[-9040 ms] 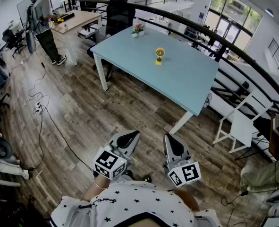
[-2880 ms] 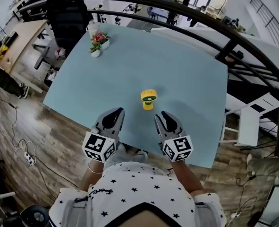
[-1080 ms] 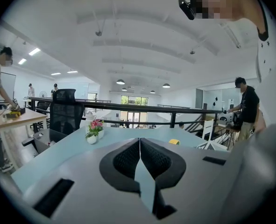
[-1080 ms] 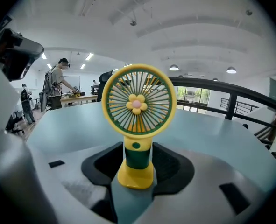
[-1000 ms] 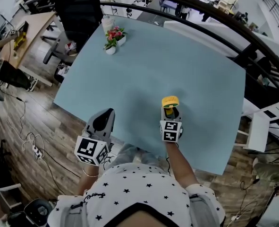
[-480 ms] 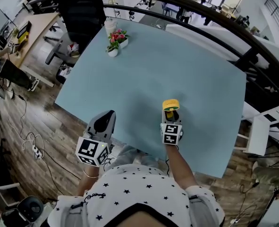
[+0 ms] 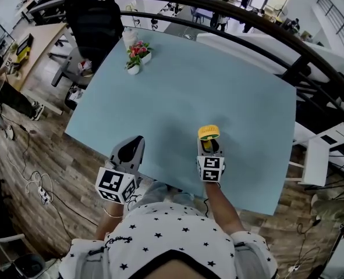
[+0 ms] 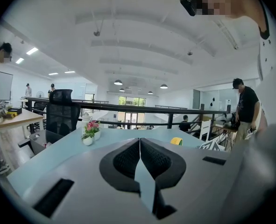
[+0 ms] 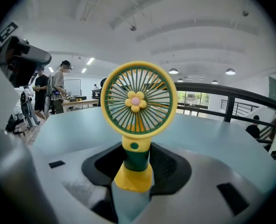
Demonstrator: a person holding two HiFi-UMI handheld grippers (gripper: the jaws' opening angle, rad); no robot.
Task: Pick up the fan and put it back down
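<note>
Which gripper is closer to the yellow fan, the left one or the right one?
Right. The right gripper grips the fan by its stem, between its jaws. The left gripper, jaws shut, hangs apart to the fan's left, at the near edge of the table.

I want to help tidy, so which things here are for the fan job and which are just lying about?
For the job: fan, right gripper shut on its stem, table.

Just lying about: flower pots, black chair, left gripper, shut and empty.
</note>
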